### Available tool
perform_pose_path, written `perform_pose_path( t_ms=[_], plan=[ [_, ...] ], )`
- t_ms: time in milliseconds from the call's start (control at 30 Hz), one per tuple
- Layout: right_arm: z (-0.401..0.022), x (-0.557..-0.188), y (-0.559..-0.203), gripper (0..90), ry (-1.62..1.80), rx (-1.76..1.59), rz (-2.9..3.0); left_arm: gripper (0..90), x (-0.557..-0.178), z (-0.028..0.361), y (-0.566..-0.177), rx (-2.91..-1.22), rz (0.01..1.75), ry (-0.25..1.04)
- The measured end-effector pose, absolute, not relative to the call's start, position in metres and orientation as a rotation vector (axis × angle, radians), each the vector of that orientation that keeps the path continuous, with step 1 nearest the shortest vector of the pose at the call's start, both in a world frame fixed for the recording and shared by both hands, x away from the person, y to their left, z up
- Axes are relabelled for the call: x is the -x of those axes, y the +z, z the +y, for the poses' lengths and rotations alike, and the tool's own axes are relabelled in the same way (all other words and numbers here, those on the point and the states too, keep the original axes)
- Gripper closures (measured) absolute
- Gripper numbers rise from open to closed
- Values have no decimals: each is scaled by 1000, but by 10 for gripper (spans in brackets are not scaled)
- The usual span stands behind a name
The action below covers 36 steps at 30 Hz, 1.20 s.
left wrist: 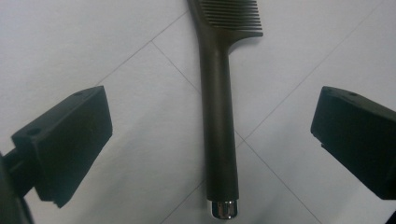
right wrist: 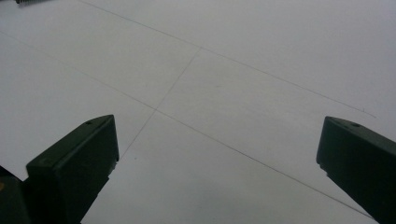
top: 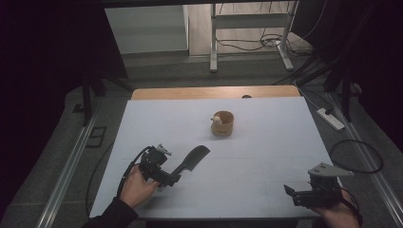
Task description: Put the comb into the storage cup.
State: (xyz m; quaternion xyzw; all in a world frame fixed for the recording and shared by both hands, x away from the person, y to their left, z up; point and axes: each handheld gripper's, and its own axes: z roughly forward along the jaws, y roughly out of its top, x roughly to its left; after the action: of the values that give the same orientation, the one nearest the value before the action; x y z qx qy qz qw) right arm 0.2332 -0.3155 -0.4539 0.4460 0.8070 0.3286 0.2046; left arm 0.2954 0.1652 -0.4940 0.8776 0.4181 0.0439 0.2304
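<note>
Left gripper (top: 175, 179), held in the left hand (top: 135, 187) at the near left of the white table (top: 266, 142): jaws spread wide, gripping nothing, one on either side of the handle of the black comb (top: 191, 160). In the left gripper view, comb handle (left wrist: 218, 116) lying flat on the table midway between the two jaws, touching neither, its silver end cap nearest the camera and its teeth pointing away. Farther back, near the table's middle and well apart from the comb, a small wooden cup (top: 222, 123) with a pale object inside. At the near right corner, right gripper (top: 289, 191) in the right hand (top: 340, 216), jaws wide apart, holding nothing, over bare table.
</note>
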Motion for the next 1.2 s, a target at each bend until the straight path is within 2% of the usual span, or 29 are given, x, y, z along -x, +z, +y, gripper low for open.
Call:
perform_pose_path(
  t_ms=[733,1067,1200],
  plan=[
    [-315,-234,-455,0,913,-1239,2267,0,-309,140,-524,-2582,1150,100],
    [-314,-234,-455,0,905,-1232,2275,0,-310,135,-523,-2619,1179,102],
    [-313,-234,-455,0,898,-1227,2281,68,-310,134,-519,-2625,1176,85]
  ],
)
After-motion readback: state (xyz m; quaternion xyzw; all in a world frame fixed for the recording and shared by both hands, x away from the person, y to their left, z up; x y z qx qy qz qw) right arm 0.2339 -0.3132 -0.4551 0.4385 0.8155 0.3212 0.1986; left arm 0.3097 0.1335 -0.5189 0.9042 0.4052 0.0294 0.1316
